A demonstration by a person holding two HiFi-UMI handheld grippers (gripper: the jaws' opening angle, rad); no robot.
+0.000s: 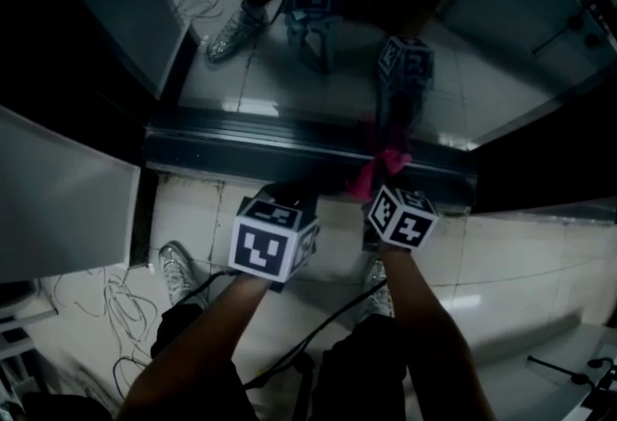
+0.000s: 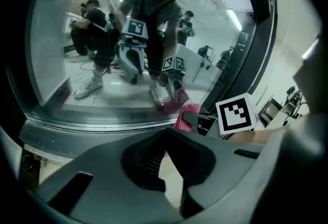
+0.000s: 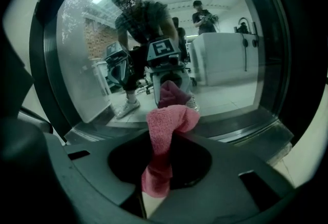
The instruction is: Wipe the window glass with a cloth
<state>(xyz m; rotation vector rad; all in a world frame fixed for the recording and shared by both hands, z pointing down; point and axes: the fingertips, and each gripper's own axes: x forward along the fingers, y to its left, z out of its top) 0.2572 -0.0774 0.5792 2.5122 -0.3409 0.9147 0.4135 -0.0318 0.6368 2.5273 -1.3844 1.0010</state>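
Cloth (image 3: 163,130), pink and nubbly like terry, is clamped between the jaws of my right gripper (image 3: 174,138). Its folded end pokes ahead of the tips and touches the smooth window glass (image 3: 220,54), low by the dark frame (image 1: 241,144). My left gripper (image 2: 166,133), just to the left, is closed on nothing. Only the head view shows the glossy floor tiles (image 1: 521,255) beneath both.

In my head view the marker cubes (image 1: 273,244) cover the left tongs (image 1: 289,197) and right tongs (image 1: 379,196), so I can't see their tips. Only a scrap of pink cloth (image 1: 381,167) shows, at the right cube's 11 o'clock.
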